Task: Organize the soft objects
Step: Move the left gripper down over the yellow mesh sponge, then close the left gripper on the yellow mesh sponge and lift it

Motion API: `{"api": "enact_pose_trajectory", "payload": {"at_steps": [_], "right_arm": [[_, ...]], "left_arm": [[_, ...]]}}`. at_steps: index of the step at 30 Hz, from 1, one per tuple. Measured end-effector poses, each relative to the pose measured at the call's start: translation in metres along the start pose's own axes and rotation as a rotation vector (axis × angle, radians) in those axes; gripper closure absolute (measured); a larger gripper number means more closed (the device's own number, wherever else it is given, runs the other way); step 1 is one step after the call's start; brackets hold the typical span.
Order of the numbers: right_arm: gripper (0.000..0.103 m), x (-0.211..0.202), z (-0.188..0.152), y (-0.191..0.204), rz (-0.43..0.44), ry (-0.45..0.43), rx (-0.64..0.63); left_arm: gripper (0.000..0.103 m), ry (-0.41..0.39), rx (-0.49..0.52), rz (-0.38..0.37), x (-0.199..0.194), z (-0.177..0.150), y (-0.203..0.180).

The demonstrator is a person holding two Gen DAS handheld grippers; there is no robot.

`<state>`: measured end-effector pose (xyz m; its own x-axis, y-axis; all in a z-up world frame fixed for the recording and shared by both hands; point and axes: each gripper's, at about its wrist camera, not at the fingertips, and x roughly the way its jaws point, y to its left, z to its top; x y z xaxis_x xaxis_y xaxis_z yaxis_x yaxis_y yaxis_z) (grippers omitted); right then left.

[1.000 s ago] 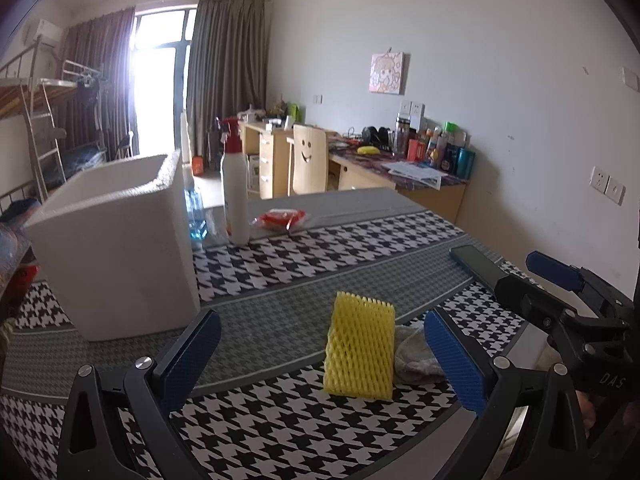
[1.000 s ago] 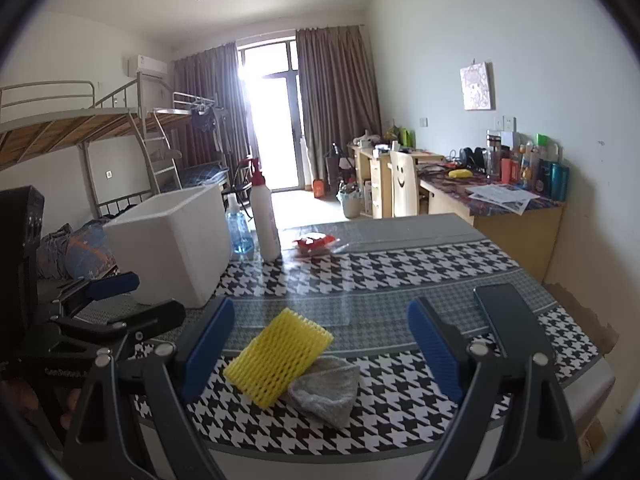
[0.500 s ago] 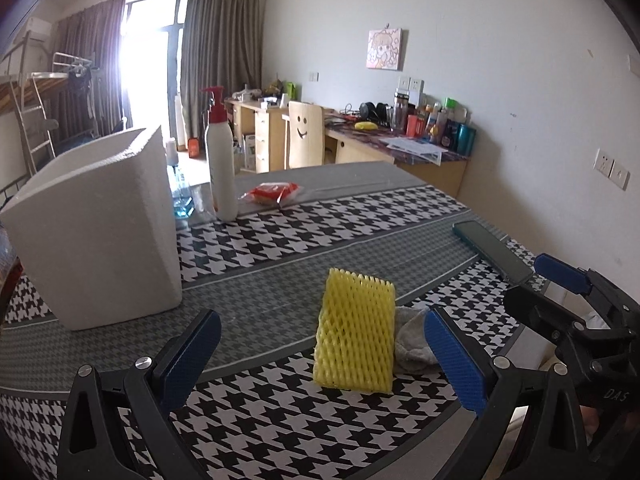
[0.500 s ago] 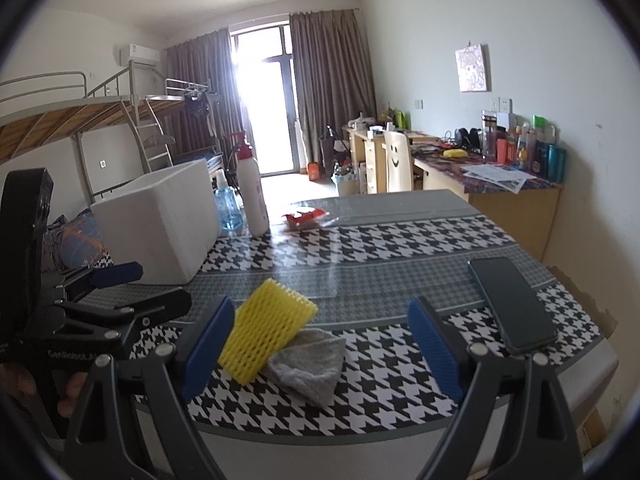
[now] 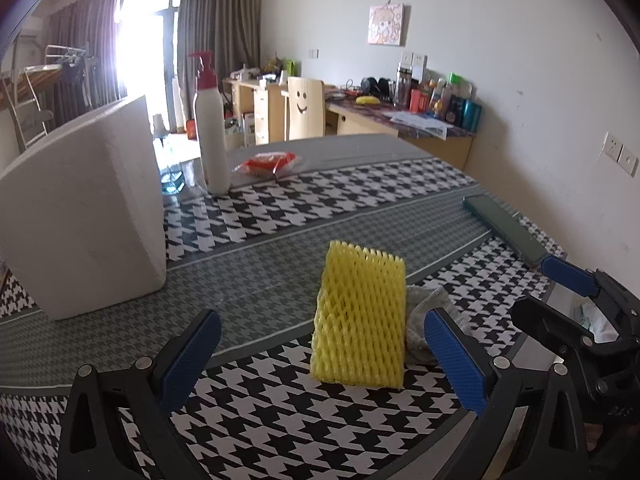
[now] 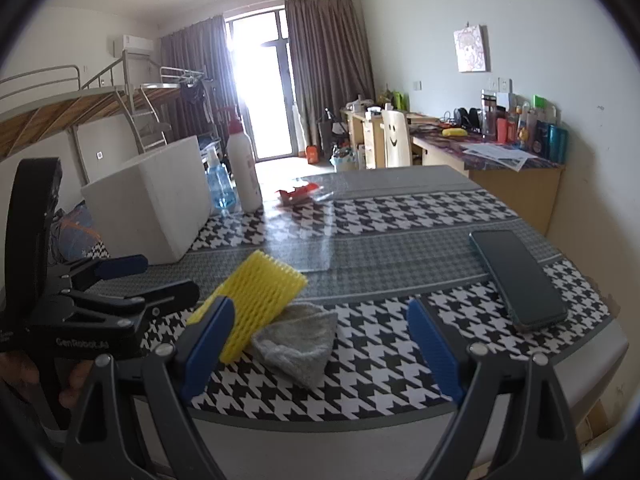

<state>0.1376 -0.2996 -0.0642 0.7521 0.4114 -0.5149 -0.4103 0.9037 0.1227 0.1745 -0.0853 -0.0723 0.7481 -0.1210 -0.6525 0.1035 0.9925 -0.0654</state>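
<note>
A yellow foam net sleeve [image 5: 360,316] lies on the houndstooth table, also in the right wrist view [image 6: 256,300]. A crumpled grey cloth [image 6: 298,342] lies against its right side, partly hidden behind it in the left wrist view [image 5: 426,320]. A white foam box [image 5: 86,216] stands at the left, also seen in the right wrist view [image 6: 150,212]. My left gripper [image 5: 320,364] is open and empty, just short of the sleeve. My right gripper [image 6: 320,352] is open and empty, just short of the cloth.
A dark phone [image 6: 516,276] lies at the table's right edge. A white pump bottle [image 5: 212,128], a blue spray bottle [image 6: 219,188] and a red packet [image 5: 266,162] stand at the far side. The table's near edge [image 6: 360,416] is close below the grippers.
Both grippers have moved lower and closer to the sleeve and cloth, which now look larger. Both stay open. The objects have not moved.
</note>
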Motion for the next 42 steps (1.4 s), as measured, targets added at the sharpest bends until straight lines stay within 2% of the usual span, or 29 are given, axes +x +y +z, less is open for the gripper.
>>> {"api": "enact_pose_trajectory", "payload": {"at_steps": [17,25,31,33,35,42], "right_arm": [[0.012,0.022,-0.011,-0.008,-0.003,0.086,0.016],[0.012,0.026,-0.013,-0.015,-0.004,0.097,0.039],[0.012,0.028,-0.014,-0.015,0.002,0.103,0.039],[0.012,0.029,-0.014,-0.014,0.003,0.104,0.039],[0.012,0.03,-0.014,-0.014,0.005,0.106,0.04],[0.012,0.034,-0.015,-0.01,0.015,0.119,0.044]], "left_arm": [[0.002,0.131,-0.013,-0.03,0.039,-0.007,-0.001],[0.012,0.197,-0.01,-0.048,0.053,-0.011,-0.005],[0.028,0.191,0.012,-0.065,0.052,-0.012,-0.009],[0.042,0.189,0.016,-0.085,0.05,-0.012,-0.011],[0.052,0.185,0.019,-0.109,0.049,-0.012,-0.012],[0.074,0.153,0.028,-0.125,0.043,-0.01,-0.013]]}}
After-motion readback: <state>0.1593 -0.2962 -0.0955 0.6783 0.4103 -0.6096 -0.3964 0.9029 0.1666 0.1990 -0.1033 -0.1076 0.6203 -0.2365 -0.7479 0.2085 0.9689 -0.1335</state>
